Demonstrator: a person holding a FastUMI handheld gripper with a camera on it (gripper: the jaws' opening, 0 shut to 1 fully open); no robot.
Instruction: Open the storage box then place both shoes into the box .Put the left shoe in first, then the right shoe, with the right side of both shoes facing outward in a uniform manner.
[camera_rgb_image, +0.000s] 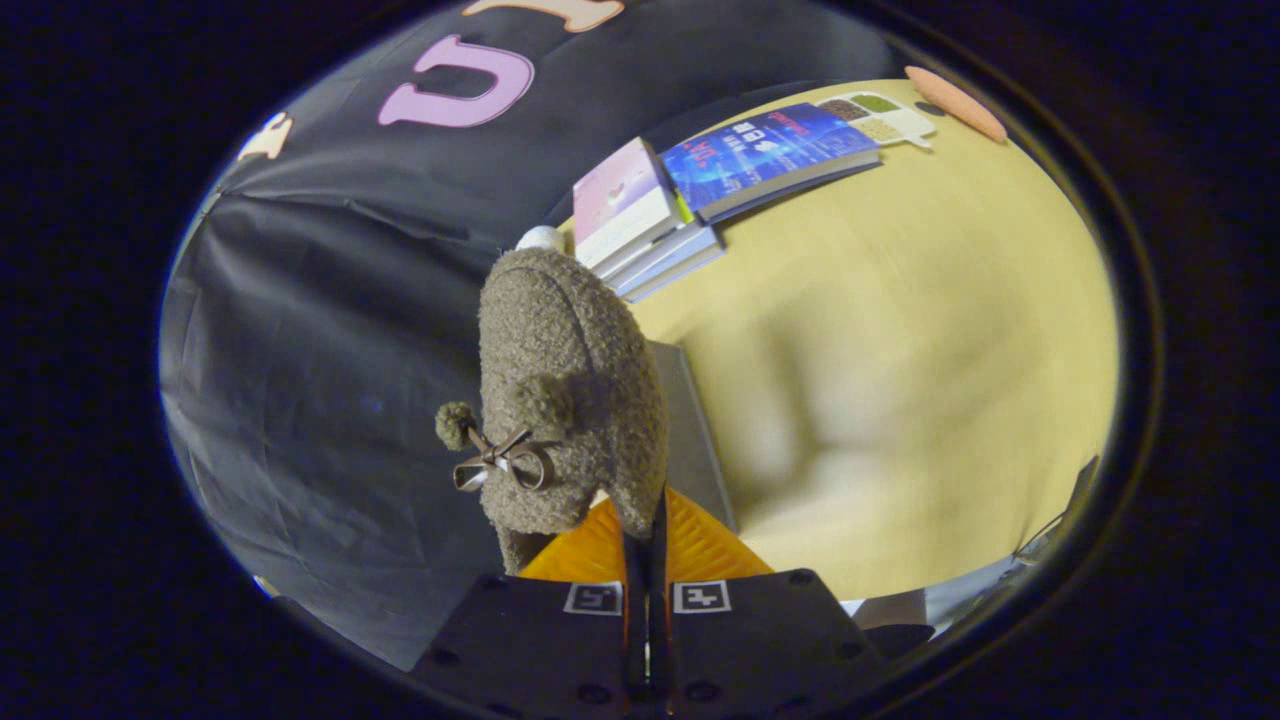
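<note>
shoe (565, 380), a fuzzy grey-brown slipper with two pom-poms and a small ribbon bow (503, 460) on its upper, sits at the centre of the frame, pinched at its lower rim by the gripper (646, 520), whose fingers are pressed nearly together on a thin edge of the fabric. its long axis runs almost straight up the frame from the fingers, tilted slightly to the left at the top, so the rounded end points away from the gripper toward the upper middle; whether that far end is toe or heel i cannot tell. it hangs clear of the yellow table (900, 350), which fills the right half and looks blurred. behind the slipper a grey flat panel (690, 430) shows, and i cannot tell if it belongs to the storage box. at the upper centre a stack of books (650, 225) lies on the table, a blue-covered one (770, 150) leaning on top. further to the upper right rests a small white tray (880, 118) with compartments holding green, brown and beige contents, and beside it a flat orange oval piece (955, 103).
</note>
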